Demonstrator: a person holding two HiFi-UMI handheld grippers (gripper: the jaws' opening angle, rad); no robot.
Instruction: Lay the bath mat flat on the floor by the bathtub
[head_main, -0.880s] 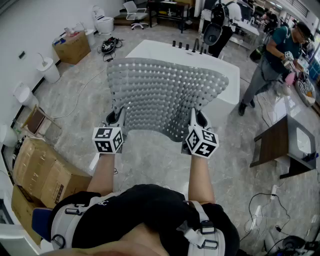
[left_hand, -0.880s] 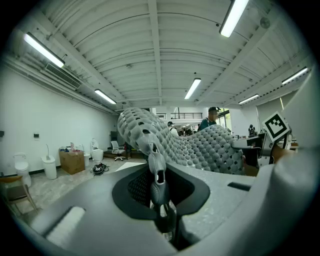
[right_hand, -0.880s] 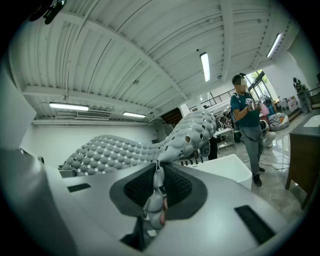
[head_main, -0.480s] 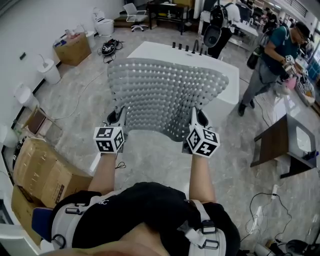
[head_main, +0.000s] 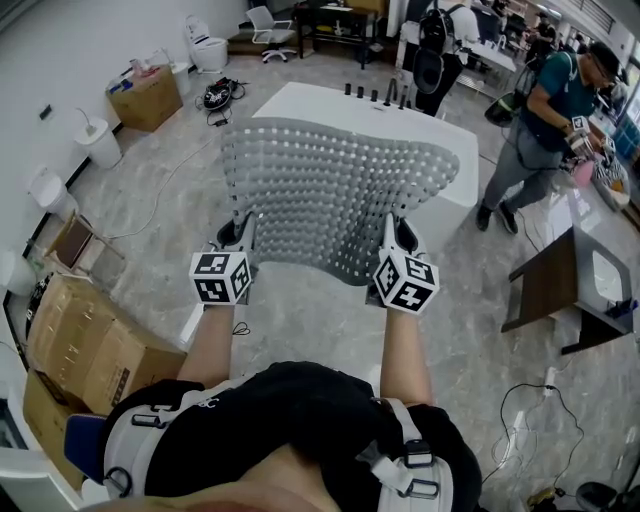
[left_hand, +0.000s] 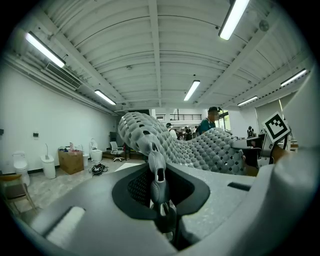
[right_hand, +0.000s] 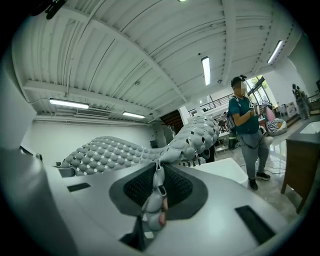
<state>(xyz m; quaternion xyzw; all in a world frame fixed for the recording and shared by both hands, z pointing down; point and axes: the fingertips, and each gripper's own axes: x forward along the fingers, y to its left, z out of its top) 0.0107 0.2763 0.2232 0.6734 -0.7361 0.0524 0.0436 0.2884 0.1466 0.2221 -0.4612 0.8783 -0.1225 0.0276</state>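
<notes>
A grey perforated bath mat (head_main: 335, 195) hangs spread in the air between my two grippers, in front of the white bathtub (head_main: 470, 180). My left gripper (head_main: 243, 232) is shut on the mat's near left corner, and my right gripper (head_main: 390, 235) is shut on the near right corner. In the left gripper view the mat's edge (left_hand: 156, 172) is pinched between the jaws and the bumpy sheet (left_hand: 200, 147) rises beyond them. In the right gripper view the mat's edge (right_hand: 155, 197) runs down between the jaws, and the sheet (right_hand: 125, 152) stretches off to the left.
A person in a teal top (head_main: 555, 110) stands right of the tub. A dark side table (head_main: 550, 285) is at the right. Cardboard boxes (head_main: 90, 350) sit at the left, a white bin (head_main: 97, 138) and another box (head_main: 145, 95) further back. Cables (head_main: 520, 410) lie on the floor.
The mat and both grippers have drifted slightly right and forward. The person in teal has stepped a little to the right.
</notes>
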